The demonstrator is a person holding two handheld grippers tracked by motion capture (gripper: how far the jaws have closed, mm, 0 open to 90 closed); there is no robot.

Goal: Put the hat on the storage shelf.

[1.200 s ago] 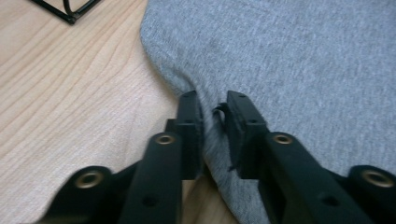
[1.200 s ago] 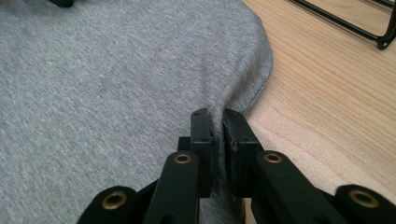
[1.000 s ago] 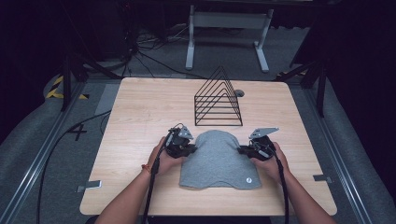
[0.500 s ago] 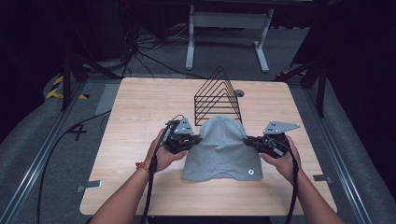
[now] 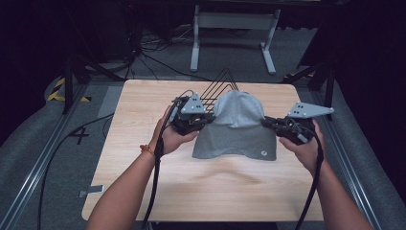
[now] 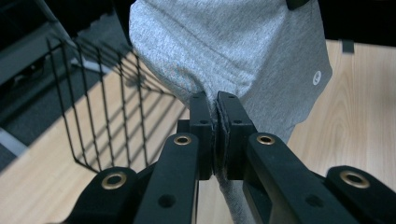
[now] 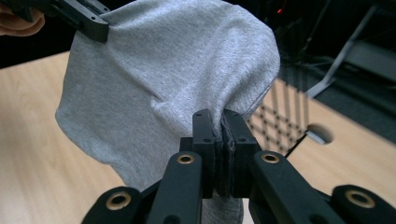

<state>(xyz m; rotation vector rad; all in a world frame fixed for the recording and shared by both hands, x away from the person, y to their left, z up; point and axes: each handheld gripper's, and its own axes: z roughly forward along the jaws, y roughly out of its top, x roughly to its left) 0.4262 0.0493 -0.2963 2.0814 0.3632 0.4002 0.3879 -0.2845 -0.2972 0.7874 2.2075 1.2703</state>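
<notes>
A: Cloth (image 5: 237, 129), grey, hung in the centre of the high view, stretched between the two grippers and raised off the wooden table (image 5: 143, 191); its rounded top stood near mid-frame and its lower hem, bearing a small white round logo (image 5: 262, 154), lay just above the tabletop.

B: And the left gripper (image 5: 203, 120)?

A: I had it left of centre in the high view, held in the left hand (image 5: 174, 136). In the left gripper view its jaws rose from the bottom centre and were pressed together on a fold of the cloth (image 6: 224, 56), with grey fabric pinched in the narrow seam between the pads.

B: The right gripper (image 5: 268, 123)?

A: I had it right of centre in the high view, in the right hand (image 5: 304, 146), its grey three-cornered plate (image 5: 309, 110) level above it. In the right gripper view the jaws were likewise clamped on a bunched edge of the cloth (image 7: 163, 84); the far corner ran to the left gripper (image 7: 81, 18) at the upper left of that frame.

B: What else stood on the table?

A: A black wire rack (image 5: 218, 88), triangular, showed just above centre in the high view, behind the cloth and partly hidden by it. In the left gripper view the wire rack (image 6: 93, 107) filled the left middle; in the right gripper view its wire rack (image 7: 280, 116) grid appeared at right, past the cloth.
</notes>
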